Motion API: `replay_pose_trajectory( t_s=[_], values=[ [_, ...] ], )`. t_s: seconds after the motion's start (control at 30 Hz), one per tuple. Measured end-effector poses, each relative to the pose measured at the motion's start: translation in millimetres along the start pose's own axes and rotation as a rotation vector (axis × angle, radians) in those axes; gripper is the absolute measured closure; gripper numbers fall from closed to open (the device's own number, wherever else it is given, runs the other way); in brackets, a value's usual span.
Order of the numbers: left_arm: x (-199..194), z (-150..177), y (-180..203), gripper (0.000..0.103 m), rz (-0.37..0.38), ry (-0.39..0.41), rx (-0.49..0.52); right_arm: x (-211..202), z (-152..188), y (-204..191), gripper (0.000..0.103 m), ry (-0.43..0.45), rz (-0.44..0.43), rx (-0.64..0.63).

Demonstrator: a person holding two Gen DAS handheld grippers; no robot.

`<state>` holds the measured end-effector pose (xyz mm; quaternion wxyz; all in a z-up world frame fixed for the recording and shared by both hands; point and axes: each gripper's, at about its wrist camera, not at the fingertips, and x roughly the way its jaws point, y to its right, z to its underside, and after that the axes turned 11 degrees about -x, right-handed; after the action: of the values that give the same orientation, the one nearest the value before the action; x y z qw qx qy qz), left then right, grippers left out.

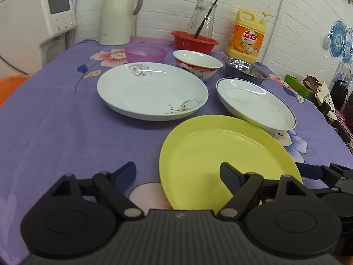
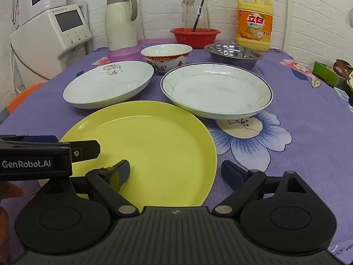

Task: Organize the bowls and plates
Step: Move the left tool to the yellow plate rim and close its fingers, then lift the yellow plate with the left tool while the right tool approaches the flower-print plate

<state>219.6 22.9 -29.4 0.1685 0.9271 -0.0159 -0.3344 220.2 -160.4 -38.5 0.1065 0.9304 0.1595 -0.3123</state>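
Both tools hang low at the near edge of the surface (image 2: 308, 132), and the yellow plate (image 2: 150, 154) lies flat right under them, nearest of all the dishes. The left tool (image 1: 177, 174) is spread wide with nothing in it, its right finger (image 1: 229, 180) over the plate's near-left part and the other out over the purple cloth, so it straddles the rim without gripping it. The right tool (image 2: 175, 172) is just as wide and just as empty, left finger over the yellow plate, right finger off its right edge above the flower print. Just beyond, the flowered white plate (image 1: 152, 90) sits to the left and the blue-rimmed plate (image 2: 216, 90) to the right, its near edge appearing to rest on the yellow one's far rim. Farther back runs a row of bowls: purple bowl (image 1: 145, 53), red-patterned bowl (image 2: 166, 56), steel bowl (image 2: 233, 54). Against the wall stand a thermos jug (image 1: 117, 13), a red basket (image 2: 195, 34) holding a glass jug (image 2: 196, 11), and a detergent bottle (image 2: 253, 22). Plates near and bowls far, nothing stacked yet; my read is the yellow plate is the first pick, since both tools bracket its rim.
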Motion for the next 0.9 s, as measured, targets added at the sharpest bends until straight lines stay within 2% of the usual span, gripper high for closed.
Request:
replay_pose_trajectory(
  t_s=[0.17, 0.2, 0.23, 0.33, 0.57, 0.9],
  values=[
    [4.5, 0.0, 0.3, 0.031, 0.025, -0.005, -0.015, -0.7, 0.3, -1.0, 0.0, 0.004, 0.005, 0.001],
    [5.0, 0.6, 1.8, 0.035, 0.025, 0.001, -0.01, -0.4, 0.5, -2.6, 0.0, 0.007, 0.004, -0.003],
    [5.2, 1.4, 2.3, 0.045, 0.033, 0.003, -0.007, -0.3, 0.7, -3.5, 0.0, 0.01, 0.003, -0.006],
    [5.4, 4.5, 5.7, 0.059, 0.04, 0.013, 0.019, -1.6, 3.1, -8.2, 0.0, 0.028, -0.005, -0.018],
    [-4.7, 7.6, 3.3, 0.062, 0.007, 0.012, 0.026, -9.4, 4.7, -23.4, 0.0, 0.023, 0.006, 0.003],
    [-44.0, 3.6, -42.6, 0.063, -0.101, 0.063, -0.017, -18.1, -9.1, -74.1, 0.0, 0.07, -0.093, -0.071]
  ],
)
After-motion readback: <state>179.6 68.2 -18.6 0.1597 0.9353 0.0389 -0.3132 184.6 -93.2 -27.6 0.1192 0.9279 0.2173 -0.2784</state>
